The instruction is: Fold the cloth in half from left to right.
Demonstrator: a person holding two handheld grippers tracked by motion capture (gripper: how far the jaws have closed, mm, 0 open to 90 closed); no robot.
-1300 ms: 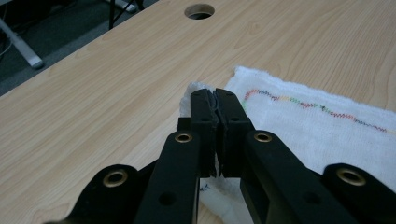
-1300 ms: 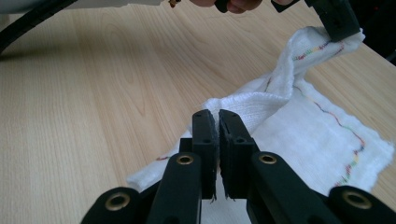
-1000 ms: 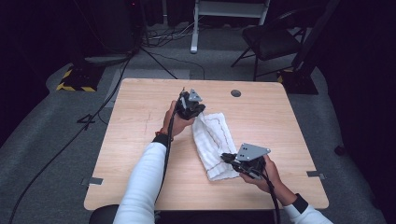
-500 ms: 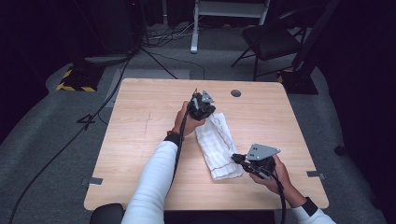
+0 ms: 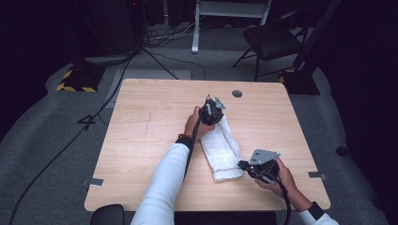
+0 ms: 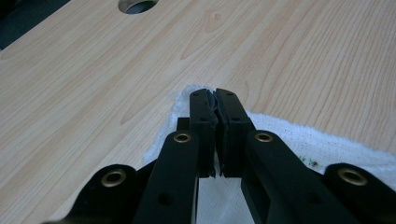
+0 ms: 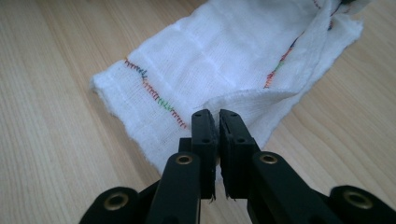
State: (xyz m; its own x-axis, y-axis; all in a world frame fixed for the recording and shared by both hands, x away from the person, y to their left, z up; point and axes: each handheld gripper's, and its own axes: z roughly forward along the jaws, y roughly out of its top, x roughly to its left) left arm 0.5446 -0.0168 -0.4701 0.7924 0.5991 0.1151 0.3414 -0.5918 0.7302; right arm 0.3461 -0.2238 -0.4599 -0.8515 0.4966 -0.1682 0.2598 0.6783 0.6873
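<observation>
- Cloth (image 5: 219, 150) on the table (image 5: 141, 140), a white one, folded into a long narrow band that runs from mid-table toward the person's near right.
- Left gripper (image 5: 212, 111) sits at the far end of that band; in the left gripper view its jaws are pressed together with a thin edge of the cloth (image 6: 327, 140) nipped between the pads, right at the corner.
- Right gripper (image 5: 244, 165) is at the near end, and in the right gripper view the jaws are closed tight on a raised fold at the cloth's (image 7: 224, 56) edge, fabric pinched between them.
- So both ends are gripped, one hand each, and the band lies low on the wood between them, not taut in the air.
- Coloured stitching (image 7: 154, 93) crosses the cloth near the right-hand end; another stitched line shows farther along.
- Judging progress: the long folds look done, since the cloth is already a narrow strip with layered edges.
- What's left, I'd say, is bringing one end over the other to halve the length, then letting go and tidying the edges.
- Far corner under the left jaws looks a bit bunched, so that end may need smoothing.
- Round hole (image 5: 237, 93) in the tabletop sits beyond the left gripper, clear of the work.
</observation>
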